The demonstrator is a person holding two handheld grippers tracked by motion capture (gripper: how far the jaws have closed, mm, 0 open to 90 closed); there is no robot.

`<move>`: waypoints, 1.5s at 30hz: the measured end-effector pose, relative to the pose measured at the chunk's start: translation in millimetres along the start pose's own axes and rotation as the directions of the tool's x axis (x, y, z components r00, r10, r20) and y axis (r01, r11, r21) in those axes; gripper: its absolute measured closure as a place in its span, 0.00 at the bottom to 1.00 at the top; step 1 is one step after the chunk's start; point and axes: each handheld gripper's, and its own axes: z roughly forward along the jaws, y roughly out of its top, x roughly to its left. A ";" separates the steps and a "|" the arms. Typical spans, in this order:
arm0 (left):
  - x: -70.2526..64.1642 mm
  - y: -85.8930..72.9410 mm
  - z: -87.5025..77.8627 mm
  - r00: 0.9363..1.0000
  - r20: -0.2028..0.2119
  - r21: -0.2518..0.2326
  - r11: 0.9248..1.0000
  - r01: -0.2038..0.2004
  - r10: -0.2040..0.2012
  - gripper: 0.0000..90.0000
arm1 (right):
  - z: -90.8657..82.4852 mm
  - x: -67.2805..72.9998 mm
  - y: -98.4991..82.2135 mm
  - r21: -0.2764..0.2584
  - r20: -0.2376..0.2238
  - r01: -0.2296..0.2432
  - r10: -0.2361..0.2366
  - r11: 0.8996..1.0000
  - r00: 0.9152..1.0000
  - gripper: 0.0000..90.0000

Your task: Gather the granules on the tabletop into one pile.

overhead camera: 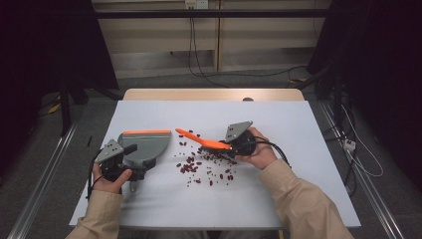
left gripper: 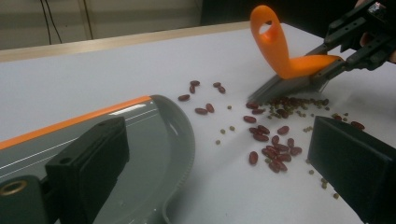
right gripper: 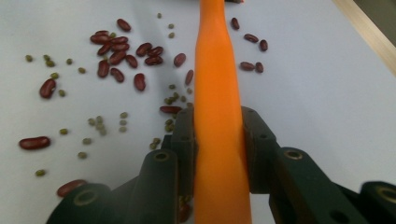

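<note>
Red kidney beans (overhead camera: 191,167) (left gripper: 273,140) (right gripper: 121,51) and small green beans (right gripper: 95,123) lie scattered on the white table (overhead camera: 298,194). A grey dustpan with an orange lip (overhead camera: 147,144) (left gripper: 154,135) rests flat to their left. My left gripper (overhead camera: 130,158) (left gripper: 219,140) stands open. One jaw reaches over the pan's rear and the other is over bare table beside the beans. My right gripper (overhead camera: 231,147) (right gripper: 217,121) (left gripper: 359,37) is shut on the orange handle of a small brush (overhead camera: 201,141) (left gripper: 280,51) (right gripper: 217,70). Its grey bristles touch the right edge of the bean pile.
A wooden strip (overhead camera: 214,94) runs along the table's far edge, with cables (overhead camera: 199,59) on the floor behind it. Dark frames and rails flank both sides. Bare white surface lies in front of and to the right of the beans.
</note>
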 end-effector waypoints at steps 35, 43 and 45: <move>0.9 -1.7 -0.7 1.000 0.001 0.000 1.000 0.015 -0.015 0.06 | 58.2 -57.8 39.8 -0.091 0.171 -0.107 0.121 0.990 0.978 0.79; 2.1 -3.8 -3.6 1.000 -0.008 -0.001 1.000 0.023 -0.023 0.06 | 78.2 -58.6 46.7 -0.069 0.139 -0.085 0.094 0.994 0.986 0.79; 2.8 -3.9 -4.4 1.000 -0.011 -0.003 1.000 0.021 -0.021 0.06 | 78.8 -56.6 48.4 -0.055 0.116 -0.065 0.071 0.996 0.991 0.79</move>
